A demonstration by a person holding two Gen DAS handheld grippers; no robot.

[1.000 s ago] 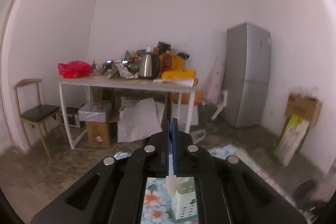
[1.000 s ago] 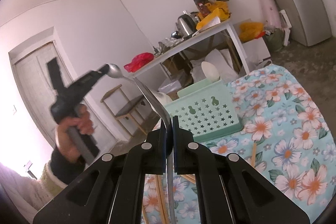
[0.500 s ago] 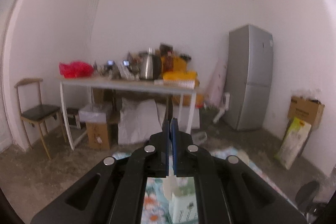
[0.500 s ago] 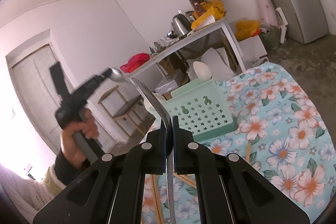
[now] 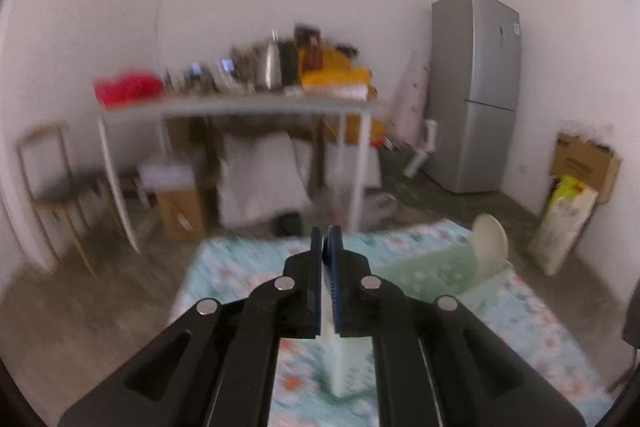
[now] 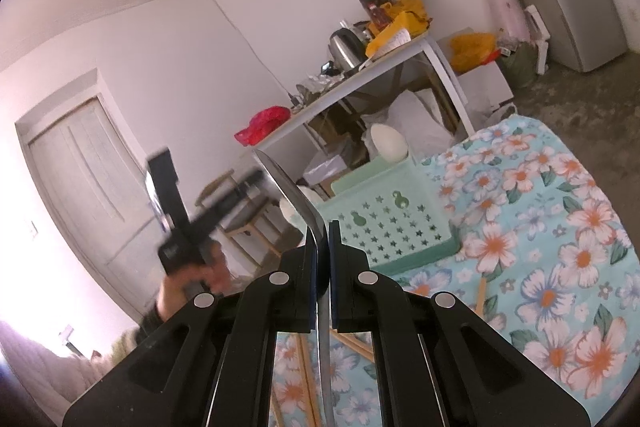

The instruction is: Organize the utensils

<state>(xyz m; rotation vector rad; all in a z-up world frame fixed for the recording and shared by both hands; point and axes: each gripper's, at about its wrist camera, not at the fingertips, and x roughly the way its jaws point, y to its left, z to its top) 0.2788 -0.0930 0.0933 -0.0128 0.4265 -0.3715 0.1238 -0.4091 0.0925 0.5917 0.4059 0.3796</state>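
My right gripper (image 6: 322,239) is shut on a metal utensil (image 6: 294,191); its shiny blade rises up and to the left above the flowered cloth (image 6: 560,227). A mint-green basket (image 6: 384,227) with star holes stands on the cloth ahead, with a white spoon (image 6: 388,143) upright at its back. My left gripper (image 5: 327,241) has its jaws closed, with something white between the pads; the view is blurred. It also shows in the right wrist view (image 6: 240,187), held up at the left. The basket (image 5: 436,267) lies ahead to its right.
Wooden chopsticks (image 6: 480,293) lie on the cloth near my right gripper. A cluttered white table (image 5: 240,107) with a kettle stands behind, a wooden chair (image 5: 52,183) at the left, a grey fridge (image 5: 472,91) at the right, cardboard boxes (image 5: 584,159) by the wall.
My left gripper has swung down and leftward, so the cloth and basket come into its view. The spoon bowl seen at its tip earlier no longer shows. The right gripper keeps its hold.
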